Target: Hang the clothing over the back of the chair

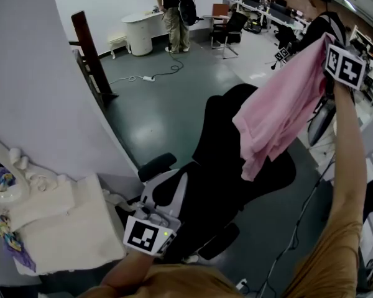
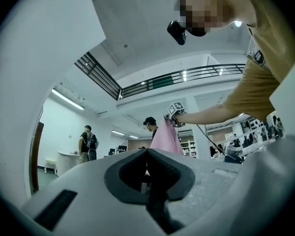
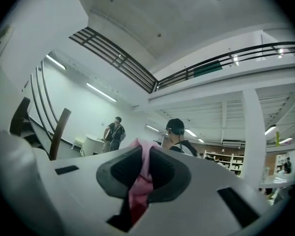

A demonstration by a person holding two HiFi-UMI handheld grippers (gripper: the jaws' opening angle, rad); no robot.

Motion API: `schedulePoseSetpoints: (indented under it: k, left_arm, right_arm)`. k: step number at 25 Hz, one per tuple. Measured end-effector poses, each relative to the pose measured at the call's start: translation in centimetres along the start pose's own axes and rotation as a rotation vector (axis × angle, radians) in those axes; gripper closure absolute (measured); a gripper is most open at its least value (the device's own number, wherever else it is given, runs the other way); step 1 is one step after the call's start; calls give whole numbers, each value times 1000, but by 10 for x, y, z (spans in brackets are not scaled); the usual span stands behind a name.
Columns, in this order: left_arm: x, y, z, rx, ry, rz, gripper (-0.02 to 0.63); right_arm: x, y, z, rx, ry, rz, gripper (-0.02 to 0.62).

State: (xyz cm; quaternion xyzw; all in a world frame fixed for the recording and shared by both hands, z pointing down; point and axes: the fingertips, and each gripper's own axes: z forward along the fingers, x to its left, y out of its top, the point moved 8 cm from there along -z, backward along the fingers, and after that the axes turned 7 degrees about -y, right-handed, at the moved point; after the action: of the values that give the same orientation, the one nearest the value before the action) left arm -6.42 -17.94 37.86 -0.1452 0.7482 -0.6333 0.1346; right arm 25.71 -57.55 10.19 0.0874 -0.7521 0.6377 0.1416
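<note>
No readable txt, nos., brands or signs anywhere. Left marker cube (image 1: 143, 236) & right marker cube (image 1: 346, 66) carry only b/w square patterns, no letters or digits. Dark shirt print (image 2: 256, 57) on the person's chest, left gripper view: too small & blurred to read.
</note>
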Motion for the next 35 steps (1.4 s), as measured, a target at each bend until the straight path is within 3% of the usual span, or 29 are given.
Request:
schedulePoseSetpoints:
  k: [3,11,14,18,23,32,35]
  left_arm:
    - [1,-5,1,-2,22,-12,601]
    - [2,-14,-2,54,60,-29,601]
    - [0,-18,0,63,63,-28,602]
    - [-6,-24,7,91,45,-29,603]
    - [-14,-23,22,82,-3,-20,601]
    - [-26,-28,31,114,-65,-42,601]
    - [-30,-26,33,114,-92,-41,601]
  right_arm:
    - [2,-28,17,65,-32,-44,561]
    - [21,-180,37,363,44,-200,558]
    - [11,-221,32,513,35,-180,551]
    - [22,-273,29,661,206,-63,491]
    - [26,-299,12,700,244,114,427]
    - [10,-288,-13,614,213,193,276]
    - [4,-288,-19,594,238,207,160]
